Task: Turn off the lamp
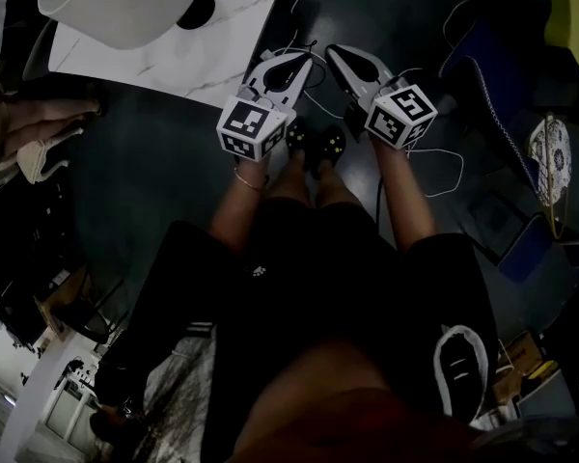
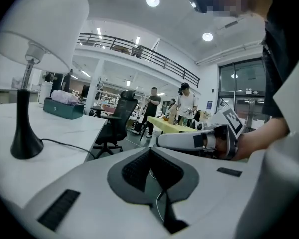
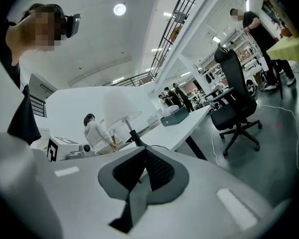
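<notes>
The lamp has a wide white shade point(image 1: 125, 3) and a black base point(image 1: 195, 10). It stands on the white marble table point(image 1: 154, 66) at the top left of the head view. Both grippers are held over the dark floor, to the right of the table and apart from the lamp. My left gripper point(image 1: 291, 64) is shut with nothing in it, and the lamp's shade point(image 2: 40, 24) and base point(image 2: 25, 146) rise to its left. My right gripper point(image 1: 336, 54) is also shut and empty, with the lamp point(image 3: 120, 108) seen farther off beyond its tips.
A black cable point(image 2: 65, 144) runs from the lamp base across the table. A green box point(image 2: 64, 107) sits farther along it. A black office chair point(image 2: 117, 121) stands beside the table. White cables point(image 1: 444, 167) lie on the floor by my feet point(image 1: 314, 143). People stand in the background.
</notes>
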Demonstrator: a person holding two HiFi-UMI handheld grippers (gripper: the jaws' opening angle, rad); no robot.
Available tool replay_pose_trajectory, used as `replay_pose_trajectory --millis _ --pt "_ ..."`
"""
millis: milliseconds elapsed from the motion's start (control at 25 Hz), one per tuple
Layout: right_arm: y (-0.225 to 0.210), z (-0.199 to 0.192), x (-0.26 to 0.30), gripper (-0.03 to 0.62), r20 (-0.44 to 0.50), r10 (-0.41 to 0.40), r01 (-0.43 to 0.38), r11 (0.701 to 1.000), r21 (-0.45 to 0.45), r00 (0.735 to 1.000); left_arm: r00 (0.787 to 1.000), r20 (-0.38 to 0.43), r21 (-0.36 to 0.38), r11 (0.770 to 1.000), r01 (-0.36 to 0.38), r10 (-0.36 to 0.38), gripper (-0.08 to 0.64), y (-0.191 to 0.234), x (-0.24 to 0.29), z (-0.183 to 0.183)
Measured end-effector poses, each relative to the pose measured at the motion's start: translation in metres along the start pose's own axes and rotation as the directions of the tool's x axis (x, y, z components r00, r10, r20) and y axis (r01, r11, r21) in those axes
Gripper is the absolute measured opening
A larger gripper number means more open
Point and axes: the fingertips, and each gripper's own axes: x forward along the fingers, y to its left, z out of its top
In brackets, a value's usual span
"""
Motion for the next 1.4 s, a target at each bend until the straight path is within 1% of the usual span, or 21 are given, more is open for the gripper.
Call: replay_pose_trajectory --millis 80,160,240,400,600,760,920,1000,1160,1400 --pt "0.004 0.014 0.003 0.002 0.022 0.009 -0.008 1.0 -0.012 1.0 1.0 0.012 0.02 1.0 -0.011 0.011 0.006 0.003 -0.001 0.016" --pt "0.011 0.025 0.002 0.002 0.046 0.02 -0.021 1.0 0.002 0.999 0.999 0.027 0.032 0.999 -0.023 0.022 0.006 0.003 -0.003 0.03" --pt "0.018 0.034 0.001 0.002 0.073 0.033 -0.034 0.999 0.021 0.997 0.999 0.039 0.038 0.999 -0.015 0.014 0.006 -0.002 -0.004 0.041" --pt "0.026 0.049 0.001 0.002 0.087 0.04 -0.041 0.999 0.01 0.995 0.998 0.061 0.055 0.998 0.006 -0.01 0.006 -0.013 -0.001 0.059" --pt "0.043 0.086 0.004 0.002 0.117 0.087 -0.083 0.996 -0.039 0.989 0.99 0.141 0.045 0.999 0.003 -0.01 0.006 -0.018 -0.006 0.103" --pt "0.061 0.114 0.003 0.002 0.145 0.113 -0.102 0.992 -0.081 0.983 0.983 0.181 0.087 0.996 -0.014 -0.002 0.006 -0.018 -0.018 0.132" --pt "0.078 0.125 -0.002 0.002 0.148 0.136 -0.122 0.987 -0.102 0.98 0.981 0.195 0.082 0.996 -0.033 0.016 0.006 -0.019 -0.029 0.143" --pt "0.084 0.13 -0.003 0.002 0.147 0.147 -0.131 0.985 -0.116 0.978 0.98 0.198 0.095 0.995 -0.037 0.018 0.006 -0.021 -0.031 0.149" --pt "0.097 0.137 -0.005 0.002 0.149 0.168 -0.145 0.977 -0.154 0.974 0.981 0.193 0.137 0.99 -0.032 0.005 0.006 -0.028 -0.034 0.158" --pt "0.107 0.144 -0.011 0.002 0.162 0.184 -0.156 0.973 -0.172 0.969 0.977 0.212 0.157 0.987 -0.019 -0.015 0.006 -0.037 -0.035 0.164"
